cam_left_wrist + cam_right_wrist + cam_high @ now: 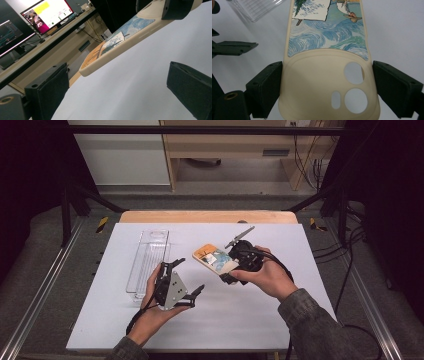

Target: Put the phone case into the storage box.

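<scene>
High view first: the right claw [229, 270] grips a cream phone case [216, 260] by its camera-hole end, holding it lifted above the white desk [280, 320], the printed back facing up and the free end pointing toward the far left. The left claw [186, 279] sits low and left of the case, near it but apart, its jaws spread with nothing between them. A clear plastic box [149, 261] lies lengthwise on the desk just left of the left claw.

Left gripper view: the two black jaws stand wide apart and released over bare desk [130, 95]. The phone case [117, 47] hangs ahead of them, seen edge-on and tilted, its blue swirl print visible, with the right claw's pad clamped on its upper end.

Right gripper view: the phone case [322, 85] lies between the jaws, both pads pressing its side edges beside the camera cut-outs. The blue wave picture covers the far half. The clear plastic box [257, 8] shows at the upper left, and a jaw of the left claw [234, 47] reaches in from the left edge.
</scene>
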{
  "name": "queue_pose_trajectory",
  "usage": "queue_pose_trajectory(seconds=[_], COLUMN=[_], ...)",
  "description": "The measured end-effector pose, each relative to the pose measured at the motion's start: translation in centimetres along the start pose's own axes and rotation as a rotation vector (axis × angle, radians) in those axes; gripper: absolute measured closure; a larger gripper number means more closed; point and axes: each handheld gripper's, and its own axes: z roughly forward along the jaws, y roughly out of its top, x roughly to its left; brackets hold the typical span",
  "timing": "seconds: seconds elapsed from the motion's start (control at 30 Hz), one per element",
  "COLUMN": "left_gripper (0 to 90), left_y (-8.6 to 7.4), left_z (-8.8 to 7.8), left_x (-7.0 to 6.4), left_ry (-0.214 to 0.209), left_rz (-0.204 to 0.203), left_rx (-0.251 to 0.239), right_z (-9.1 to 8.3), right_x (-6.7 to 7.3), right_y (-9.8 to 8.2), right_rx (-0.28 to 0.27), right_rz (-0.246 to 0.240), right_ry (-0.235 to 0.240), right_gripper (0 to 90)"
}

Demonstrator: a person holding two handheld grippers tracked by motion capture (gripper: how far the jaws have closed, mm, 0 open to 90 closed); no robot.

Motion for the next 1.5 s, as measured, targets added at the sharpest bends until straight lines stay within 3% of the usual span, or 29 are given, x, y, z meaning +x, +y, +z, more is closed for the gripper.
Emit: queue_pose_trajectory(seconds=[0.43,1.2,1.33,1.5], left_gripper=[4.6,8.0,9.5,11.0], left_y=[0.1,0.0,0.0,0.1], left_z=[0.5,1.2,1.2,1.2], left_x=[-0.4,-0.8,-1.1,-1.3], left_ry=[0.035,0.108,0.118,0.124], left_rz=[0.039,0.070,0.099,0.104], left_rx=[0.007,0.021,0.021,0.016], right_z=[-0.5,-0.6,-0.5,-0.3], right_x=[0.5,1.1,1.3,1.5], right_y=[0.6,1.0,1.0,1.1], right_rx=[0.002,0.021,0.026,0.030], right_rz=[-0.014,-0.036,-0.036,-0.043], right_ry=[0.001,0.015,0.021,0.018], right_gripper=[12.6,12.4,12.4,12.4])
